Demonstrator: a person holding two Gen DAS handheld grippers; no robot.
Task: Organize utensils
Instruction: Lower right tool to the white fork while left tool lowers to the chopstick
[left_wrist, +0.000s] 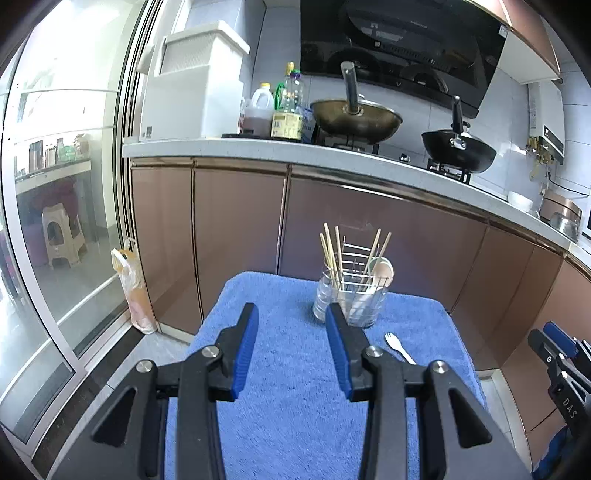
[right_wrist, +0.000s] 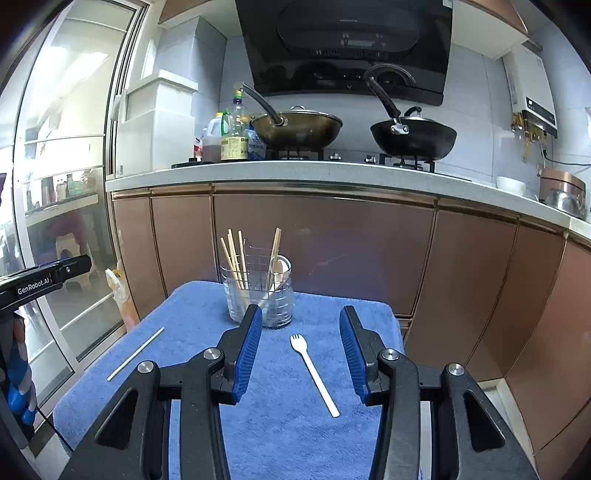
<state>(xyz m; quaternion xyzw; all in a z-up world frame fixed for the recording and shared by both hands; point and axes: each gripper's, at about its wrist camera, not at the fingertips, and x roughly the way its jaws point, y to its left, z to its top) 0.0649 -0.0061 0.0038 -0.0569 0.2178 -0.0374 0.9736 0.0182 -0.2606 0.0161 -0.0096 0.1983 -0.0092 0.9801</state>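
Observation:
A clear holder (left_wrist: 351, 299) (right_wrist: 260, 295) with a wire rack stands at the far side of a blue towel (left_wrist: 291, 369) (right_wrist: 280, 417); it holds several wooden chopsticks (right_wrist: 234, 260) and a pale spoon (left_wrist: 382, 271) (right_wrist: 279, 267). A white plastic fork (right_wrist: 314, 373) (left_wrist: 399, 349) lies on the towel in front of it, tines toward the holder. A single white chopstick (right_wrist: 135, 354) lies at the towel's left. My right gripper (right_wrist: 301, 314) hovers open over the fork with nothing held. My left gripper (left_wrist: 291, 314) is open and empty, short of the holder.
Behind the towel runs a row of brown cabinet doors (right_wrist: 321, 243) under a white counter (right_wrist: 295, 171) with two woks, bottles and a range hood. A glass sliding door (left_wrist: 55, 184) is at left, a plastic bag (left_wrist: 133, 291) on the floor beside it.

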